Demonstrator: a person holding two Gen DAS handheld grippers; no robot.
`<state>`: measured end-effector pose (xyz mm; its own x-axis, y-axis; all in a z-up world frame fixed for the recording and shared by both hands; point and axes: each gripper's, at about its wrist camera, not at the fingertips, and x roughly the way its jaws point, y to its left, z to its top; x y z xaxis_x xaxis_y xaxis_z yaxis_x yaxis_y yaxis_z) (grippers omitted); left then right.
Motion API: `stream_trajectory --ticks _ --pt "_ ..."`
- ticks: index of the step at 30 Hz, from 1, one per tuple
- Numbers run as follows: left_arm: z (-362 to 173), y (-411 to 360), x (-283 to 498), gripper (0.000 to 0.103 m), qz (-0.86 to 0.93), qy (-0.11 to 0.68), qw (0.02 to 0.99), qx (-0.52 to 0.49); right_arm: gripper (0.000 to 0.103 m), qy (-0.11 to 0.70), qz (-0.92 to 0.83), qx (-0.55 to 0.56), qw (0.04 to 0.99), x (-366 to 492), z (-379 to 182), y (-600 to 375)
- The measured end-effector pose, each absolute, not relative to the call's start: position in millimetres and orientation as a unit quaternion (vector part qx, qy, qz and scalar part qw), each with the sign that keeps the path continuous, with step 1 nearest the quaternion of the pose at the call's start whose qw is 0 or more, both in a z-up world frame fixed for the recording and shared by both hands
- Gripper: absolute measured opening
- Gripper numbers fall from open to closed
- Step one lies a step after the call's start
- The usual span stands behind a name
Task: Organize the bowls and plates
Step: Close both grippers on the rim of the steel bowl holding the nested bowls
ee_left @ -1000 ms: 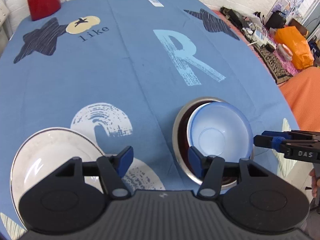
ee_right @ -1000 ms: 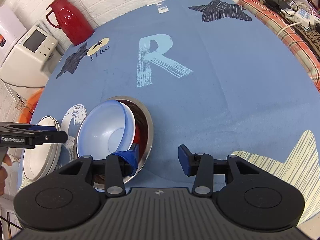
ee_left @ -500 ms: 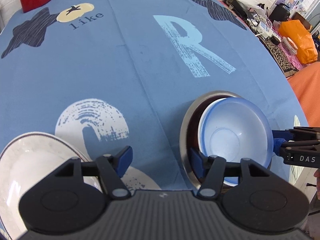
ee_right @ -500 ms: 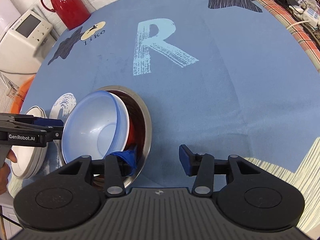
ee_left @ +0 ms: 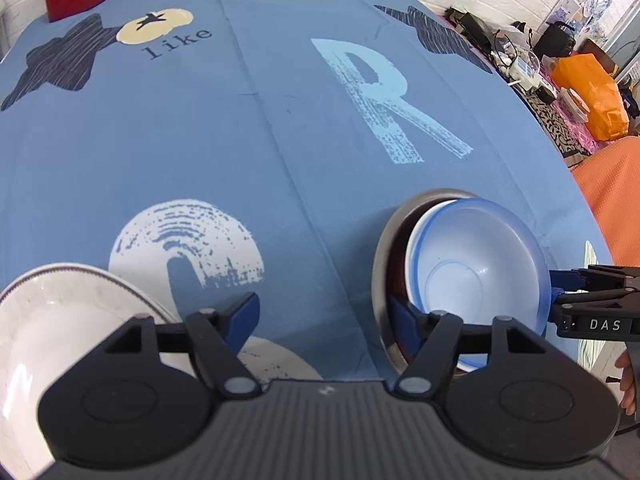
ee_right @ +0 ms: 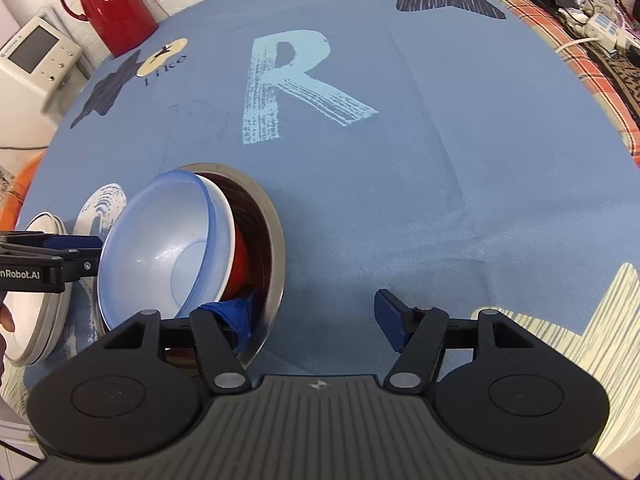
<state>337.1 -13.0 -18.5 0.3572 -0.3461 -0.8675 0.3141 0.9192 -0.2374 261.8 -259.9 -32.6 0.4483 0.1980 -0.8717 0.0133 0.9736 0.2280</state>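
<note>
Your left claw [ee_left: 324, 320] is spread wide and holds nothing; its right finger sits at the near-left rim of the steel bowl [ee_left: 382, 264], its left finger just past the edge of the white plate [ee_left: 60, 320]. Whether that right finger touches the rim cannot be told.

Your right claw [ee_right: 316, 316] is also spread. Its left finger [ee_right: 236, 316] reaches down inside the steel bowl, under the tilted blue bowl [ee_right: 160, 248]; its right finger hangs over bare tablecloth [ee_right: 440, 160].

The bowls are nested near your edge of the table: the steel bowl outermost, a red bowl [ee_right: 240, 264] inside it, then a white bowl [ee_right: 226, 224] of which only the rim shows, and the pale blue bowl on top. The blue bowl leans, its rim raised on the side toward the plate in the right wrist view.

The white plate lies flat on the table to the left of the stack, apart from it, beside a white round print on the cloth.

A red jug [ee_right: 116, 8] stands at the far left edge of the table, well apart from the dishes.
</note>
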Motion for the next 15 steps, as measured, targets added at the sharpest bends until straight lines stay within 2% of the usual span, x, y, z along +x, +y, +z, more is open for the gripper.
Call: stream_trajectory --ticks 12,14,15 --pt "-19.7 -10.8 339.9 0.071 -0.195 0.537 0.820 -0.024 0.054 0.551 0.054 0.080 0.829 273.2 -32.3 -255.5" --pt "-19.9 -11.0 339.6 0.071 -0.195 0.537 0.821 -0.024 0.051 0.536 0.073 0.077 0.838 270.5 -32.7 -257.2" --pt "-20.1 -11.3 339.4 0.071 -0.194 0.537 0.821 -0.023 0.046 0.528 0.082 0.081 0.842 269.0 -33.2 -258.7"
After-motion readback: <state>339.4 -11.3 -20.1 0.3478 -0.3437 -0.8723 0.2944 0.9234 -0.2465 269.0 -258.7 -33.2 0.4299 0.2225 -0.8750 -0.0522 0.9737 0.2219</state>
